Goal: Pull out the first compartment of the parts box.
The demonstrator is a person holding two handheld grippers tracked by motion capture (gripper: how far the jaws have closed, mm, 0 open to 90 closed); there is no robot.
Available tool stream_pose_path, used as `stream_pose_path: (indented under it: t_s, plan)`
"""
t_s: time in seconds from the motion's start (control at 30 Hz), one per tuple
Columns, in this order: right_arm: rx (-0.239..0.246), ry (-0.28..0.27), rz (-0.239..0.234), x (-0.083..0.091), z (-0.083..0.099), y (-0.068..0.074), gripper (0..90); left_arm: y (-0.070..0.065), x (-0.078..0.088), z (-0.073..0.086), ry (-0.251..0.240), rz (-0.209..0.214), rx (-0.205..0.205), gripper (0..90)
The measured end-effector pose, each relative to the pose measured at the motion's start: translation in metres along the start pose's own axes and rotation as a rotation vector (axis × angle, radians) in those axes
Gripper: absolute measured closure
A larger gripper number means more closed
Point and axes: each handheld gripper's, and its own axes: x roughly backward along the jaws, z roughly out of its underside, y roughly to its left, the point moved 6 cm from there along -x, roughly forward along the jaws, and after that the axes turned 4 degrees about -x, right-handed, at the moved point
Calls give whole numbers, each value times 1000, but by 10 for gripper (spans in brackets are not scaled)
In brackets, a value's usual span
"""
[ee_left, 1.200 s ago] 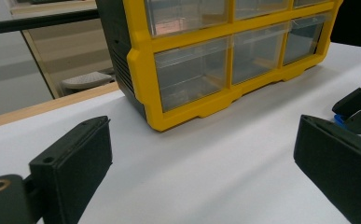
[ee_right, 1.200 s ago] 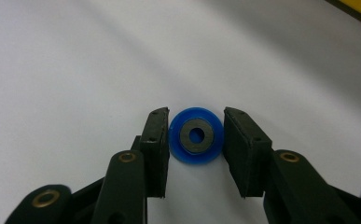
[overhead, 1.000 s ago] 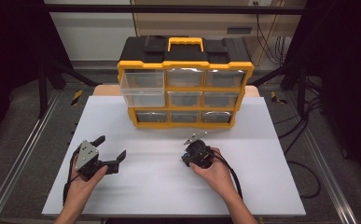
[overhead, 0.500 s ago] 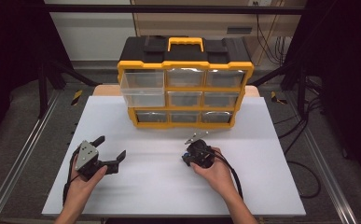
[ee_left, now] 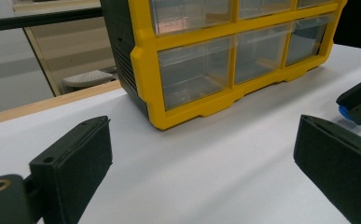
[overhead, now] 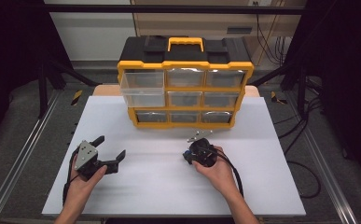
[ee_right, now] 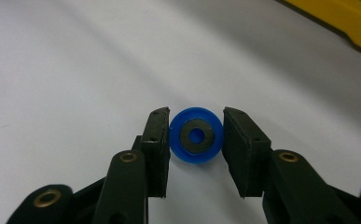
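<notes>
Where matte black right claw point(ee_right: 196, 135) pinches, round glossy blue disc point(ee_right: 196, 136), dark ring centre

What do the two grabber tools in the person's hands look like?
Both are black. The left tool has a grey three-cornered plate on top and flat rectangular pads. The right tool shows brass-coloured rivets. Black cables trail back. The forearms are bare.

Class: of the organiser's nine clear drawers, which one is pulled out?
The top-left drawer of the organiser; it juts forward past the yellow frame, while the others sit flush.
</notes>
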Motion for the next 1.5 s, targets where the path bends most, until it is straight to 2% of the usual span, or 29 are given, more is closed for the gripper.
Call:
stream_pose_path:
  t_s: [0.03, 0.07, 0.2, 0.3, 0.33, 0.37, 0.53, 0.57, 0.63, 0.7, 0.73, 0.77, 0.9, 0.97, 1.13, 1.3, 1.4, 1.5]
  plan:
    - [6, -10, -14, 1, 0, -1, 628, 0, 0, 0, -1, 0, 1, 40]
    - [-8, -22, -23, 1, -1, -2, 628, 0, 0, 0, -2, 0, 2, 40]
    - [17, -56, -8, 4, -4, -7, 628, 0, 1, -1, -4, 0, 4, 40]
    - [4, -75, -13, 7, -6, -7, 628, 0, 0, 0, -3, 0, 4, 40]
    - [15, -85, -8, 8, -6, -8, 628, 0, 0, 0, -3, 1, 4, 40]
    - [-5, -91, -9, 9, -7, -8, 628, 0, 0, -1, -3, 1, 5, 40]
    - [6, -127, 3, 15, -9, -12, 628, -1, 1, -1, -8, 6, 2, 39]
    - [-27, -130, -6, 17, -11, -10, 628, -1, 1, -2, -9, 6, 2, 39]
    - [-8, -160, 5, 19, -13, -15, 628, -1, 1, -2, -10, 7, 4, 39]
    - [-36, -166, -4, 23, -13, -14, 628, 0, 1, -2, -13, 5, 6, 39]
    - [-13, -175, 11, 23, -13, -17, 628, 0, 1, -2, -14, 6, 7, 39]
    - [-23, -184, 5, 25, -15, -16, 628, 0, 1, -2, -14, 6, 6, 39]
    - [-41, -193, 5, 29, -15, -18, 628, 0, 1, -2, -15, 5, 6, 39]
    - [-11, -211, 21, 29, -16, -21, 628, 0, 1, -2, -15, 7, 7, 39]
    - [-15, -228, 23, 32, -17, -23, 628, 0, 1, -3, -16, 7, 5, 38]
    - [-30, -245, 27, 35, -18, -24, 628, 0, 1, -3, -16, 7, 4, 39]
    - [-55, -248, 22, 37, -18, -23, 628, 0, 1, -2, -15, 6, 5, 38]
    - [-50, -256, 27, 38, -19, -25, 628, 0, 1, -2, -13, 5, 7, 38]
